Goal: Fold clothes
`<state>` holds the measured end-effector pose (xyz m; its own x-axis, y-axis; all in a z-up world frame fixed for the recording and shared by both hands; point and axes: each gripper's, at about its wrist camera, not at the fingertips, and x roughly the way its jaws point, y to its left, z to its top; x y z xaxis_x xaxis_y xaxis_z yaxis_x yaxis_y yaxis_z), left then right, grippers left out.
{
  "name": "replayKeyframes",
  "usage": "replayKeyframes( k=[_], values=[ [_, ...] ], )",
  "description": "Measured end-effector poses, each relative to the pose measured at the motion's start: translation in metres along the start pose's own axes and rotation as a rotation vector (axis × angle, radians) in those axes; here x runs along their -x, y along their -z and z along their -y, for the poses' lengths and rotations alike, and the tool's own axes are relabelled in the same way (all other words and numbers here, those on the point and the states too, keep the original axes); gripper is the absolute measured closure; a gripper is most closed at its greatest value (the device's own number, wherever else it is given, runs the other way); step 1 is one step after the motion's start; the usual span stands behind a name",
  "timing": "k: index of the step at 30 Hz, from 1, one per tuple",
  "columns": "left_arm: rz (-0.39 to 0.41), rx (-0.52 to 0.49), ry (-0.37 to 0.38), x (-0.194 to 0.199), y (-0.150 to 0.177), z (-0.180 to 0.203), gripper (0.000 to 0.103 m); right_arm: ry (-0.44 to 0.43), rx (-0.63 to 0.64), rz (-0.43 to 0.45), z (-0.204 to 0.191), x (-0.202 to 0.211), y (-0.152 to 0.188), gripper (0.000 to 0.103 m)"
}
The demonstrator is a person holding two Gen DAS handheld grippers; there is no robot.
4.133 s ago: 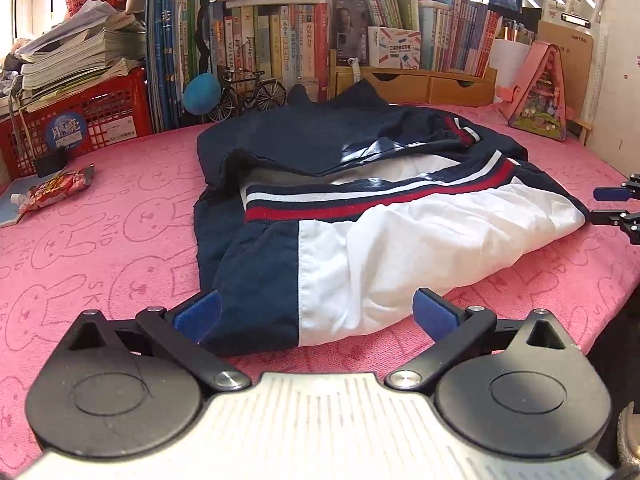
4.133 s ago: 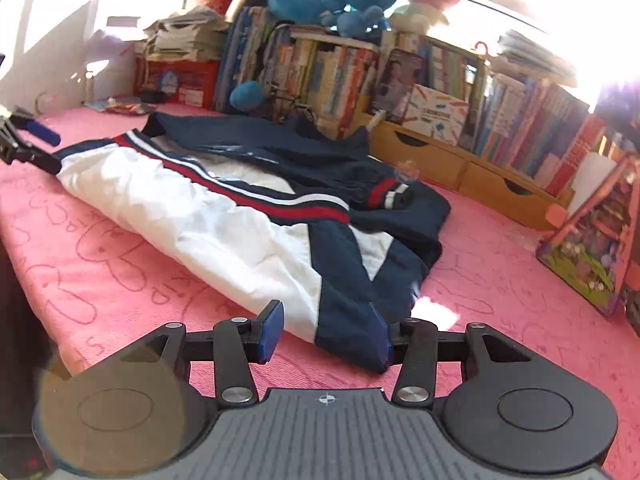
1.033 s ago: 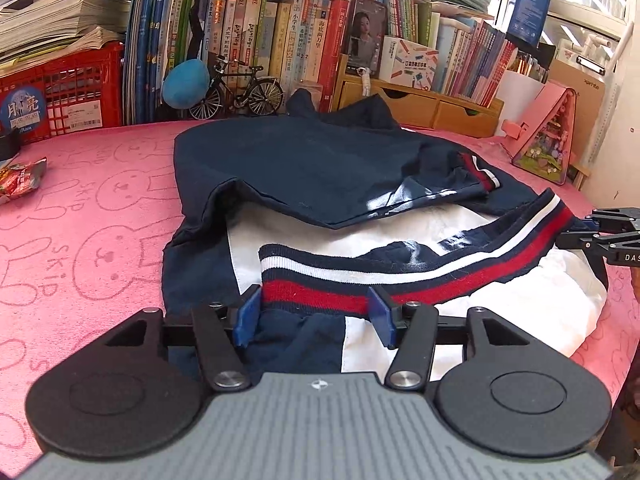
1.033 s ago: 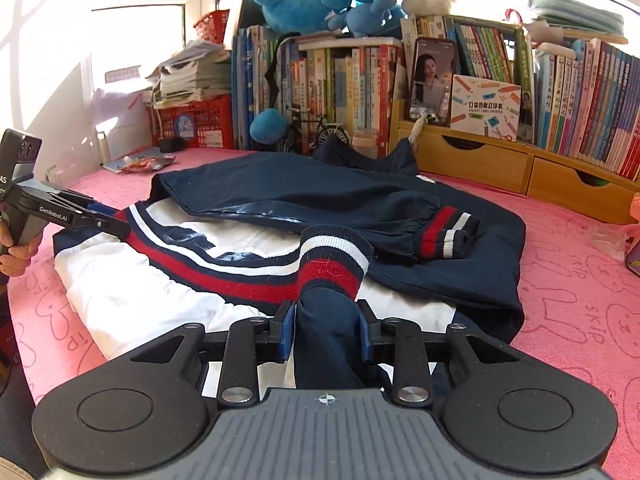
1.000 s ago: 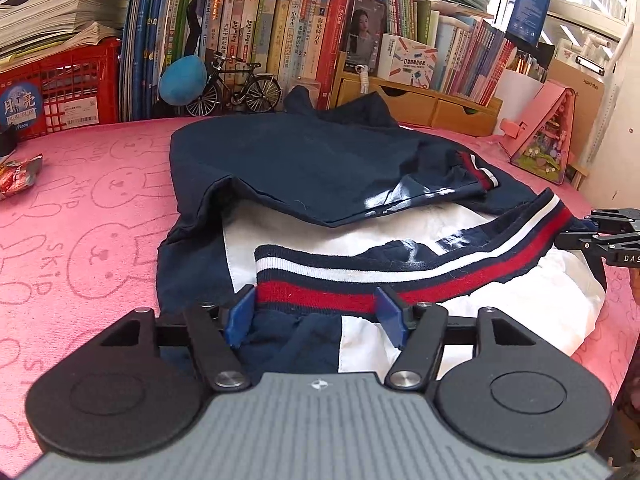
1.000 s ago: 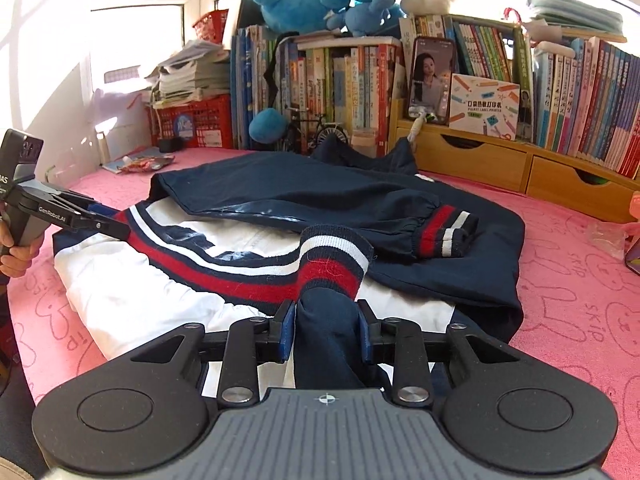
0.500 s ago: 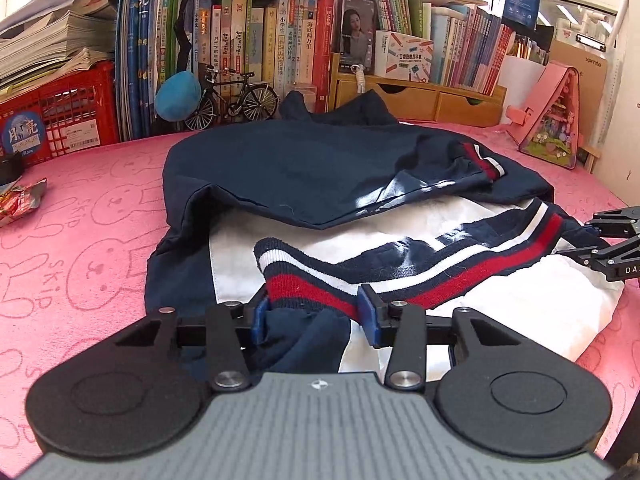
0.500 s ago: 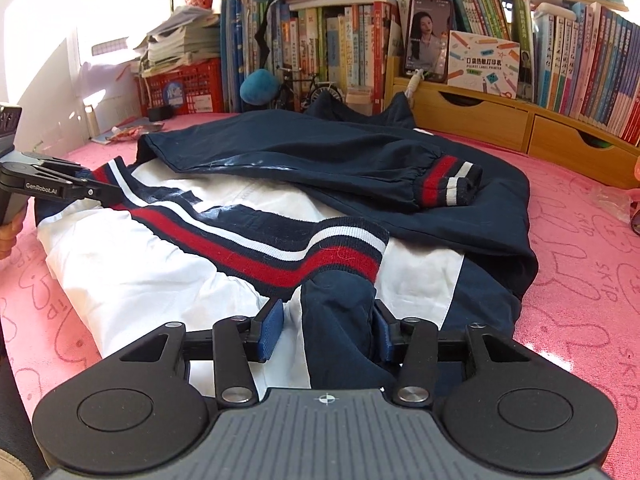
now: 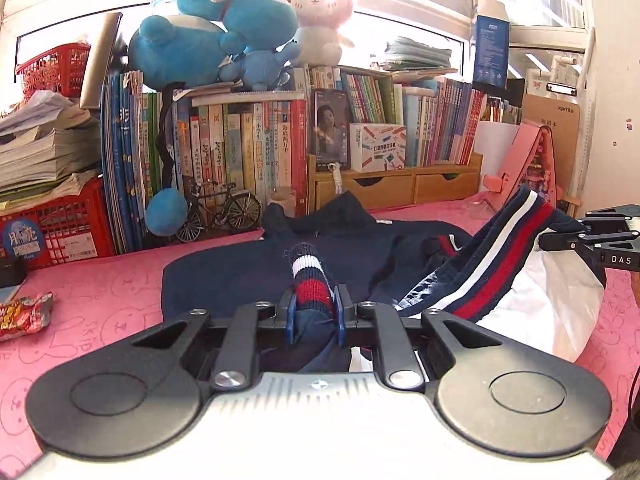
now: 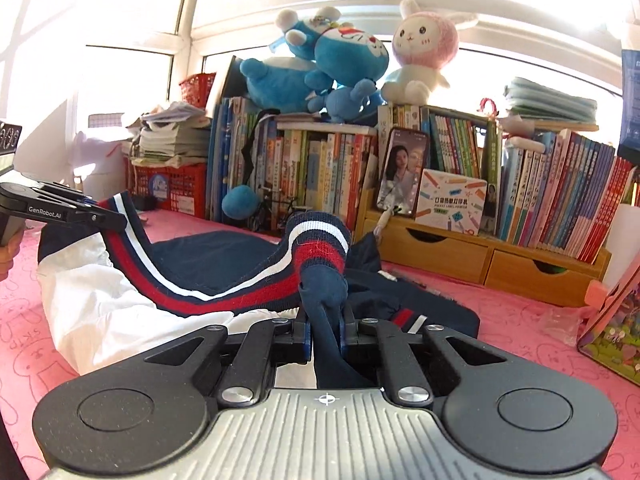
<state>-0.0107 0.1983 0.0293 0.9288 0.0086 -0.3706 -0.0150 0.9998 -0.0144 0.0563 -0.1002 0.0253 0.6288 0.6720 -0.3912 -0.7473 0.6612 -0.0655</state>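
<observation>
The navy, white and red jacket (image 9: 248,280) lies on the pink table (image 9: 92,312); each housing hides the near fabric. Its striped hem (image 9: 492,264) hangs raised between the left hand-held gripper (image 9: 314,314) and right hand-held gripper (image 10: 324,330), both clenched on it.

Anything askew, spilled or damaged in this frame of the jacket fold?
Nothing damaged or spilled. The navy, white and red striped jacket hangs lifted by its hem between the left gripper and right gripper. Only a crumpled red snack wrapper lies stray on the pink blanket.
</observation>
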Motion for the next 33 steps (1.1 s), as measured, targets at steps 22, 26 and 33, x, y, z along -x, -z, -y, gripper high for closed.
replayKeyframes(
  k=[22,26,33],
  values=[
    [-0.158,-0.006,-0.266,-0.220,-0.007,-0.067,0.083,0.183,-0.023,-0.196,0.073,-0.250,0.000,0.088],
    [-0.073,-0.033,-0.311,-0.216,-0.024,-0.065,0.085,0.233,-0.007,-0.076,0.070,-0.234,-0.014,0.090],
    [-0.106,-0.031,-0.341,-0.233,-0.030,-0.072,0.085,0.258,-0.059,-0.136,0.086,-0.258,-0.019,0.089]
  ],
)
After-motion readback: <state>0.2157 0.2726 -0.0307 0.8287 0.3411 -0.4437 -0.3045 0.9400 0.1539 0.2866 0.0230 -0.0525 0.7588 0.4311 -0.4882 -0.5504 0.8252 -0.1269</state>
